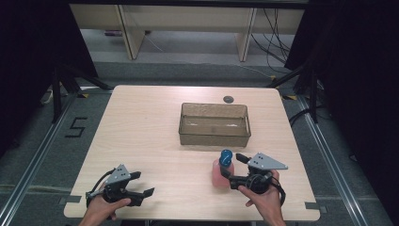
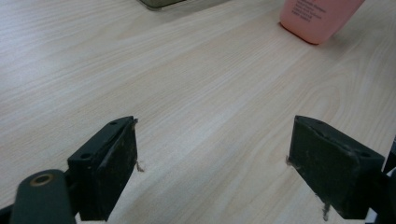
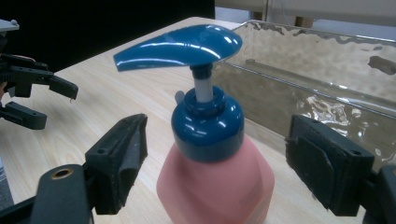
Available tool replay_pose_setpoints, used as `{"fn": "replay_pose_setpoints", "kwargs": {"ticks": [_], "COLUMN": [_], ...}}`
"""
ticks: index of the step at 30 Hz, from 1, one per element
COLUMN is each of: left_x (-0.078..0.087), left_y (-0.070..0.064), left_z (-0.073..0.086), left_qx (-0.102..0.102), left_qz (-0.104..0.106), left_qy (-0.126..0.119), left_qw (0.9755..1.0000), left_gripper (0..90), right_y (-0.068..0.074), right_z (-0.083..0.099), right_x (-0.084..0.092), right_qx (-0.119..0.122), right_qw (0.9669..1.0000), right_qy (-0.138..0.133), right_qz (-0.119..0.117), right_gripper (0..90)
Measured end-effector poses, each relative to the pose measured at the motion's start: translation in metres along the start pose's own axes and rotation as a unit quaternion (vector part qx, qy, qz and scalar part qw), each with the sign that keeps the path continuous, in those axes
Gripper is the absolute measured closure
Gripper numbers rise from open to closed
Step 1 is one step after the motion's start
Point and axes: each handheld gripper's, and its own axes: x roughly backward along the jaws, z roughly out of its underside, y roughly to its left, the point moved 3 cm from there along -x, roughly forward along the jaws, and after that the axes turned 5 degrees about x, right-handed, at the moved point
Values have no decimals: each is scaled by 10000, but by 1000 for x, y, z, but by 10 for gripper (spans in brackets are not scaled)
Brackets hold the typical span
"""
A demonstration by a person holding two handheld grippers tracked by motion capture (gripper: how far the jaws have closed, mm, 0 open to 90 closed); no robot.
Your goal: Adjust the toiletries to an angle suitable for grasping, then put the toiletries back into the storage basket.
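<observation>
Pink plastic pump bottle with blue dispenser head (image 3: 215,182) was straddled, ungripped, by the spread right gripper (image 3: 217,172); off-centre closing could have toppled it.

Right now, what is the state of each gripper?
Left gripper: open, holding nothing.
Right gripper: open, jaws around the pink pump bottle, not gripping yet.
</observation>
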Motion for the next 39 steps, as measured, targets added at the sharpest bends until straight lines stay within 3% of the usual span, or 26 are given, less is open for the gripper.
{"fn": "replay_pose_setpoints", "kwargs": {"ticks": [5,6,9,10,12,16,17,20,23,24,25,26,27,28,30,31,32,39], "left_x": [1,0,-1,0,-1,-2,-2,-3,-2,-3,-3,-2,-2,-2,-2,-2,-1,-2], "left_y": [1,0,0,0,0,0,1,0,1,0,0,0,0,0,-1,-1,-1,-2], "left_z": [-1,-1,-1,-2,-2,-3,-3,-3,-4,-4,-4,-4,-4,-4,-4,-4,-4,-4], "left_qx": [18,27,42,44,46,40,51,82,22,16,16,7,13,1,21,21,-5,-14], "left_qz": [-54,-51,-19,-40,-41,13,7,-14,-23,19,19,63,62,68,52,52,105,114], "left_qy": [-1,2,-21,11,-44,-21,-21,-39,28,-12,-12,-14,-17,-12,-56,-56,2,-14], "left_qw": [10000,10000,10000,10000,10000,10000,10000,10000,10000,10000,10000,10000,10000,10000,10000,10000,9999,9999], "left_gripper": [148,148,148,148,148,148,148,148,148,148,148,148,148,148,148,148,148,148], "right_y": [-3,-5,-3,-5,-2,-3,-5,-4,-4,-3,-3,-6,-4,-5,-3,-3,-5,-3], "right_z": [0,0,0,0,0,-1,-1,-1,-1,-1,-1,-2,-2,-3,-3,-3,-4,-3], "right_x": [-4,-4,-6,-6,-7,-9,-10,-13,-14,-15,-15,-17,-18,-19,-20,-20,-21,-22], "right_qx": [-20,128,45,214,21,66,177,118,100,-4,-4,198,106,180,13,13,198,134], "right_qw": [10000,9999,10000,9998,10000,9999,9998,9998,9998,9999,9999,9997,9999,9997,9999,9999,9997,9997], "right_qy": [21,16,54,22,35,34,52,82,88,99,99,100,105,63,106,106,64,170], "right_qz": [-31,30,-52,27,-38,-88,5,-128,-112,-117,-117,-81,-81,-117,-122,-122,-86,-121], "right_gripper": [219,220,220,221,220,221,221,222,224,226,226,228,230,232,234,234,238,255]}}
